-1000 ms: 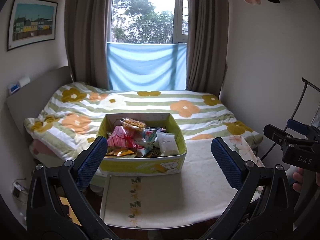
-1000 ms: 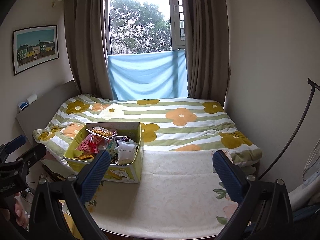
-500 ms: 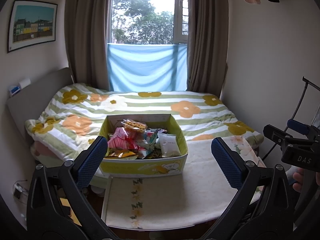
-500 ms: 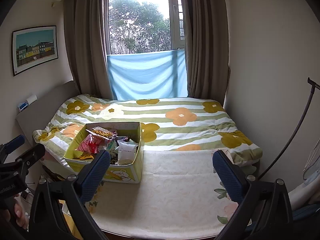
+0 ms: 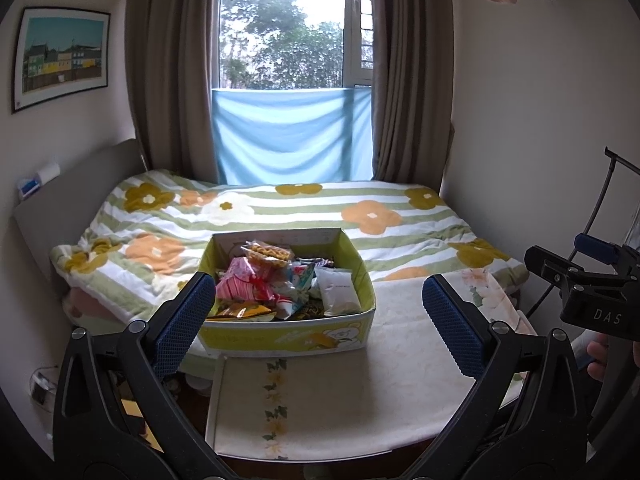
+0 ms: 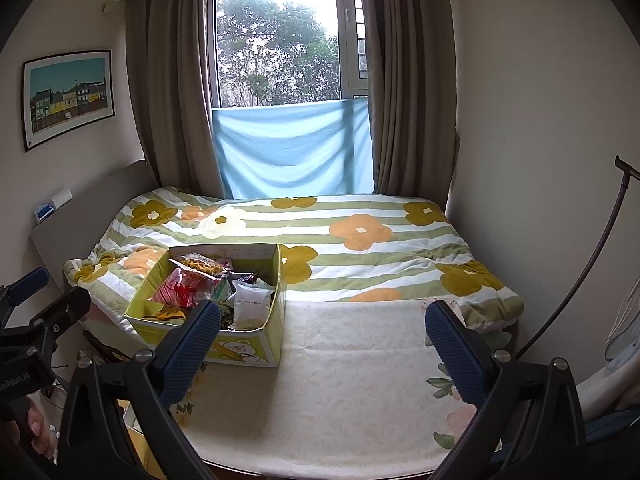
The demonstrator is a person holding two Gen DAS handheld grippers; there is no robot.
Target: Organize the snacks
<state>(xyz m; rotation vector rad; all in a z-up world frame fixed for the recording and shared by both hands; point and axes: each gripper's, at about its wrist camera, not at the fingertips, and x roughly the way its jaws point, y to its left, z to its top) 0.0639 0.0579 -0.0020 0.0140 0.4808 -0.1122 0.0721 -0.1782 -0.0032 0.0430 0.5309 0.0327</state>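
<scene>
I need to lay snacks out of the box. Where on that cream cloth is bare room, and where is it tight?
Free: the cream cloth right of the snack box, up to the floral quilt, and the strip before the box with the flower band. Crowded: inside the box, packets heaped around the white pouch.

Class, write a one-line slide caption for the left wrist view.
Open left gripper faces a yellow snack box full of packets on a cloth-covered table before the floral bed.
</scene>
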